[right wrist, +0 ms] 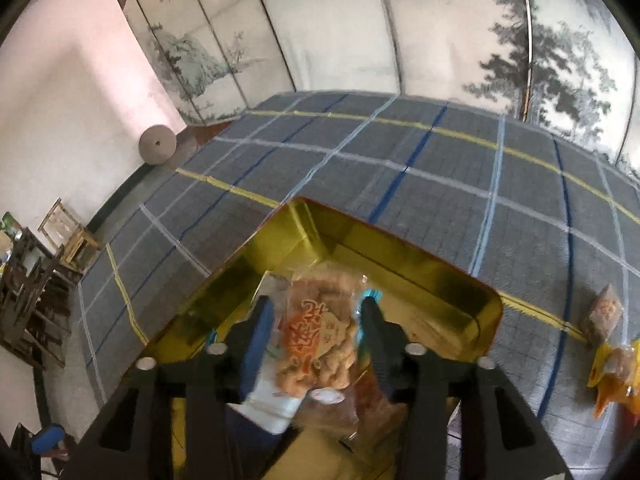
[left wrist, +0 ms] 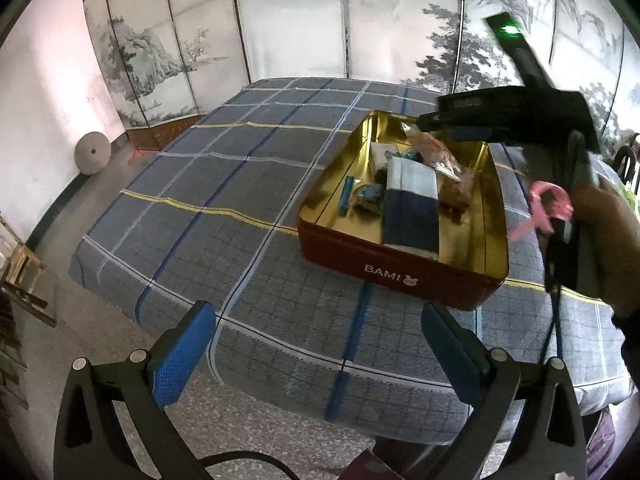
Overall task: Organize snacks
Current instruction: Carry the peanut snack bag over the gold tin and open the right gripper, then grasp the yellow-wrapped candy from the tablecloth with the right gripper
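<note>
Right gripper (right wrist: 316,340) fingers parted around the snack bag (right wrist: 316,336) lying in the tin (right wrist: 452,280), pads apparently off it, left gripper (left wrist: 318,354) spread empty; bag looks light, crinkly, crushable, best pinched by its edge.

One tin (left wrist: 400,270), two loose snack packets (right wrist: 604,312).
</note>
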